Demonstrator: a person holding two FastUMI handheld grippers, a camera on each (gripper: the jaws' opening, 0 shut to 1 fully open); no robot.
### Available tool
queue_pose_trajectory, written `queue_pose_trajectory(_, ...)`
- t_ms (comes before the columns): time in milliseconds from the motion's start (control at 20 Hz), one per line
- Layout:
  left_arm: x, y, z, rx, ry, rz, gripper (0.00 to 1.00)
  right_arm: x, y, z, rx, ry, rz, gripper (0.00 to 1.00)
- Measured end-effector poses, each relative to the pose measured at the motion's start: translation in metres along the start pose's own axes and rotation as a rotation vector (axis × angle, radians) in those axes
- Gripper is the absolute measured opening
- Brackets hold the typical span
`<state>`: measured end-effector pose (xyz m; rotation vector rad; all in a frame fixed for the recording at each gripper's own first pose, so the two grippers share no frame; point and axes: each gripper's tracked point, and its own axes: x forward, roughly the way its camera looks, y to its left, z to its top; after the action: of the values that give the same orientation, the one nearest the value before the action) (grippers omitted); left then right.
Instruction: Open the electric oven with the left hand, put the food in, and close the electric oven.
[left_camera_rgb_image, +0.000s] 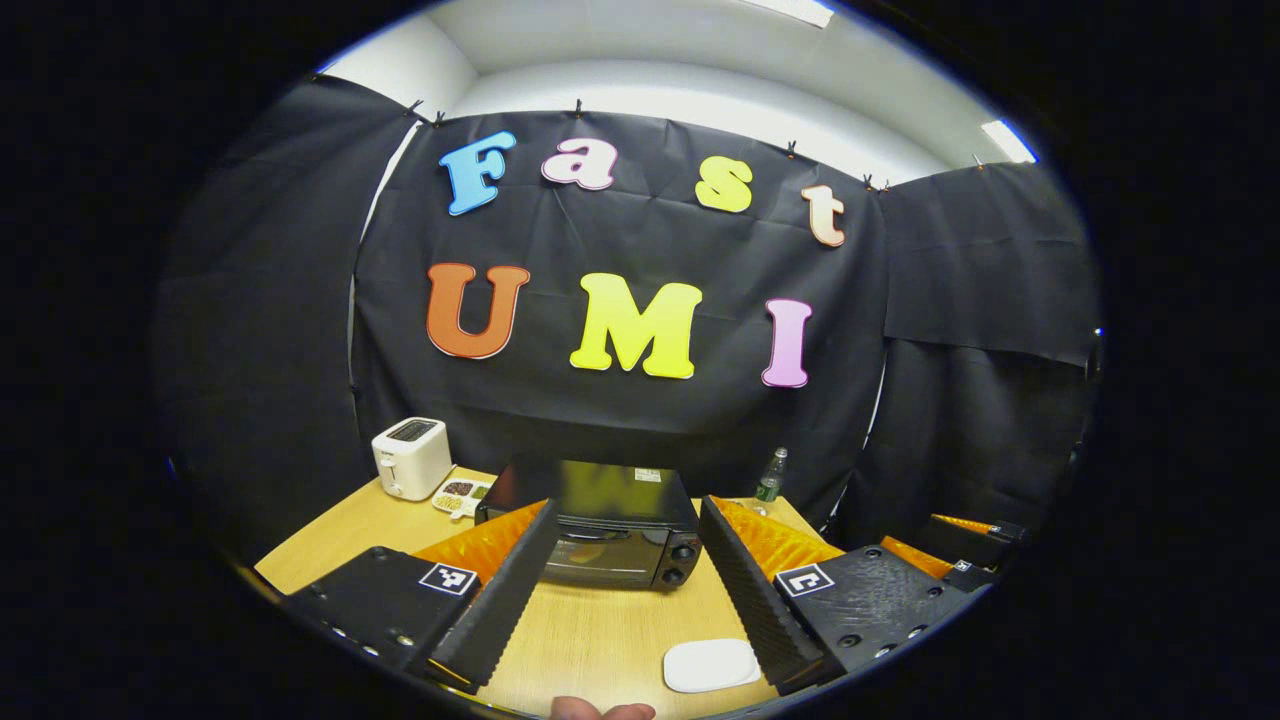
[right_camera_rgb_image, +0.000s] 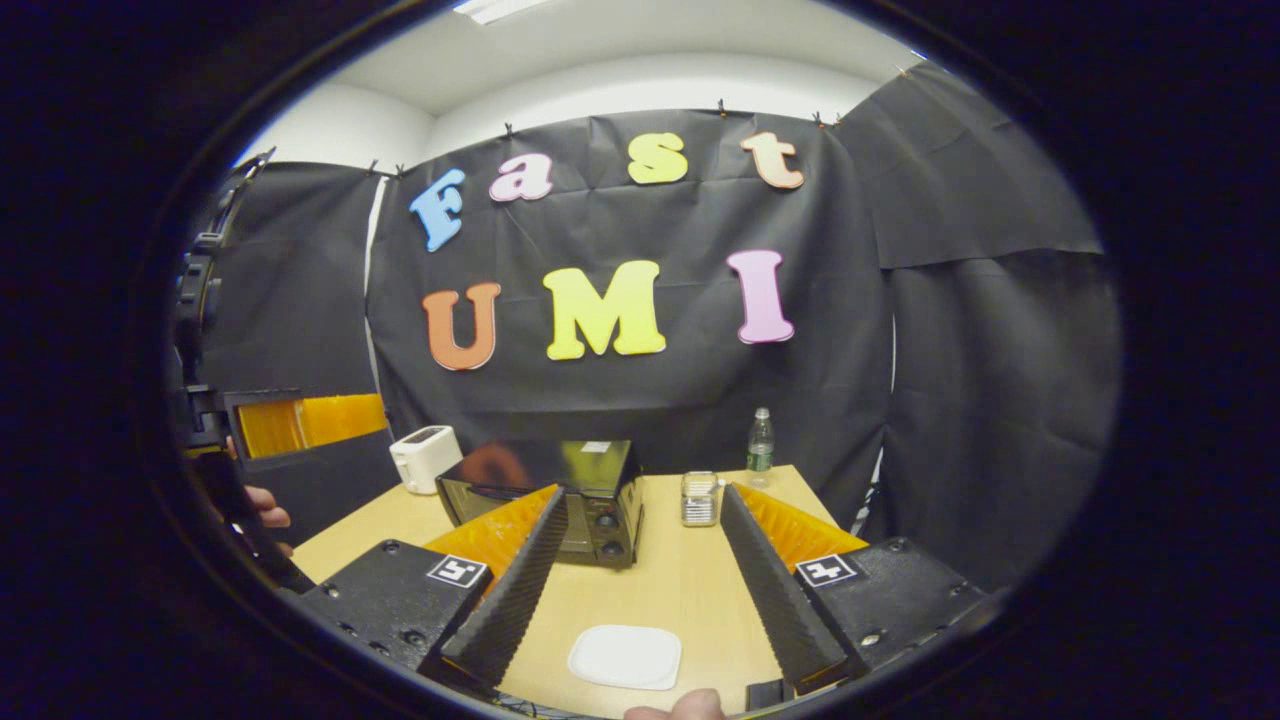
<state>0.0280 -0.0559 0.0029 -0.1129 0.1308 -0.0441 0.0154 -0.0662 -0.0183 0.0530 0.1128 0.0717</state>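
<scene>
Oven (left_camera_rgb_image: 610, 530), one, door closed, sits mid-table (left_camera_rgb_image: 600, 640) beside one toaster (left_camera_rgb_image: 411, 457) and one bottle (left_camera_rgb_image: 769, 478); one white plate (right_camera_rgb_image: 625, 656) lies near the front edge. Left gripper (left_camera_rgb_image: 625, 590) and right gripper (right_camera_rgb_image: 640, 590) hover spread apart, empty, over open tabletop.

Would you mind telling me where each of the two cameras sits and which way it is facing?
Left gripper view: rides on the left gripper, above the near table edge, facing the electric oven head-on; its own fingers spread, a fingertip at bottom.
Right gripper view: rides on the right gripper, further right, facing the table; its own fingers spread, the other gripper and hand at far left.
Shared: oven, toaster, white plate, bottle.
</scene>
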Motion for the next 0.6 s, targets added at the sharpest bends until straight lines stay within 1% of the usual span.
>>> queue_pose_trajectory(200,-0.053,0.009,-0.009,-0.002,-0.003,0.009,0.93,-0.038,0.021,0.003,-0.007,-0.012,0.000,0.96)
queue_pose_trajectory(350,-0.093,0.024,-0.021,0.000,0.000,0.025,0.93,-0.071,0.041,0.006,-0.029,-0.027,0.000,0.96)
queue_pose_trajectory(600,-0.137,0.038,-0.034,0.015,-0.023,0.027,0.93,-0.121,0.067,-0.005,-0.027,-0.049,-0.009,0.96)
